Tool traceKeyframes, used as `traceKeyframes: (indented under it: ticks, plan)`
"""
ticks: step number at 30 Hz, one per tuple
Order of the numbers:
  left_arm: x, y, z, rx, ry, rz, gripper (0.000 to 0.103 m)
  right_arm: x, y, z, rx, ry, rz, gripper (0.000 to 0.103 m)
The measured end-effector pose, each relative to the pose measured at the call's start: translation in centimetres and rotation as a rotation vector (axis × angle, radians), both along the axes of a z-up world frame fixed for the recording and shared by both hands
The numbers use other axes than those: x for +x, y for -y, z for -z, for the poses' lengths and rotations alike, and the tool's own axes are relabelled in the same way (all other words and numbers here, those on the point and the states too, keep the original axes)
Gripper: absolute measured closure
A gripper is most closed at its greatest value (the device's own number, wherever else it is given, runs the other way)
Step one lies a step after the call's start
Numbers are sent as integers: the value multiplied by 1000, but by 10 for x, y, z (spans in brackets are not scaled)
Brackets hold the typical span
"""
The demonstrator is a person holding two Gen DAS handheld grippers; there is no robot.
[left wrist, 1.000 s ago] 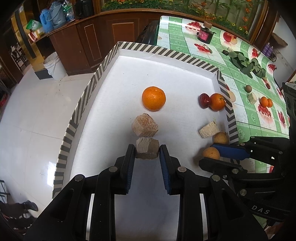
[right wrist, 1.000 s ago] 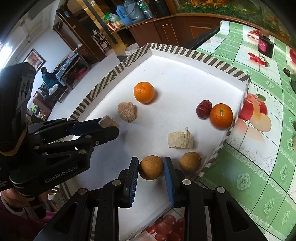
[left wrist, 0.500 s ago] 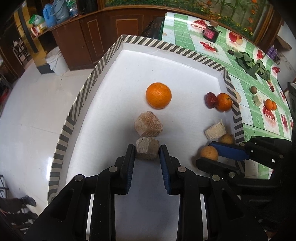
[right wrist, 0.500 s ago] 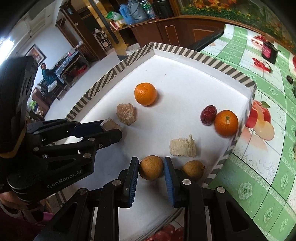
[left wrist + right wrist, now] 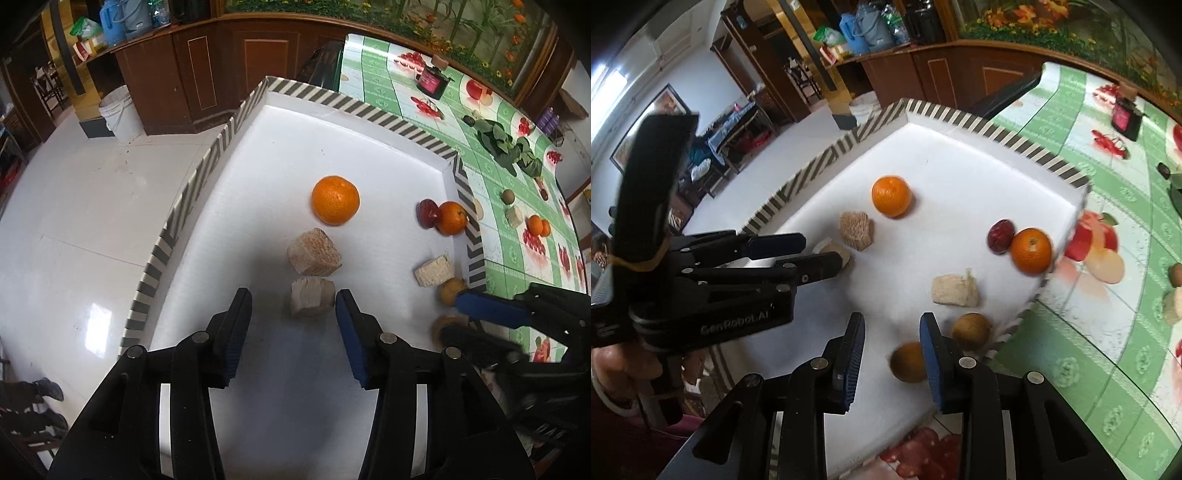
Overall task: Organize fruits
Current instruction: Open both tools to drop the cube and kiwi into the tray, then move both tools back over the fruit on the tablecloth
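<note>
Fruit pieces lie on the white tray [image 5: 388, 147] with the striped rim. Half a second ago the left gripper [image 5: 293, 306] was clamped on the pale cut chunk [image 5: 312, 301]; its jaws now stand wide apart, and the chunk rests on the tray between the fingertips, nearer the right-hand one, just below the larger brown chunk [image 5: 314, 253]. The right gripper [image 5: 892, 334] has likewise released the round brown fruit [image 5: 908, 362]; its jaws are spread, and the fruit, blurred, sits against the inner face of the right-hand finger, partly hidden by it. A second brown fruit [image 5: 971, 330] lies just beside it near the tray's right rim, with a pale chunk [image 5: 955, 290] above. An orange [image 5: 335, 199] sits mid-tray above the brown chunk; a dark red fruit [image 5: 426, 213] touches a smaller orange [image 5: 451, 218] at the right rim. Both grippers point forward over the near part of the tray, the left one held level at the left side in the right wrist view, with the person's hand [image 5: 624, 363] gripping it from below.
</note>
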State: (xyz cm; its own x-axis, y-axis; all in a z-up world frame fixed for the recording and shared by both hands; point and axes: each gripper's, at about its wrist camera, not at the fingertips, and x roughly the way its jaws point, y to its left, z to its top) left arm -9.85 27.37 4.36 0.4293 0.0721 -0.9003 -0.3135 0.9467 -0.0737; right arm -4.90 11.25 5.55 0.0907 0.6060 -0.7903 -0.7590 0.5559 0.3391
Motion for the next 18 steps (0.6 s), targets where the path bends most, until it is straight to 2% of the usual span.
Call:
traceKeyframes:
  ticks: [5,8,12,18]
  plan:
    - [2,4,-8,-15,19,-5,56,10,31,-12,30,-7,55,74]
    - [3,8,-15,-53,43,5,56,17,55,-18,39,4,101,74]
    - [6,15,-22,-98,67,38,56,28,80,-14,35,-22,181,73]
    - [10,35,-29,-104,63,89,56,42,115,-4,30,-42,258,73]
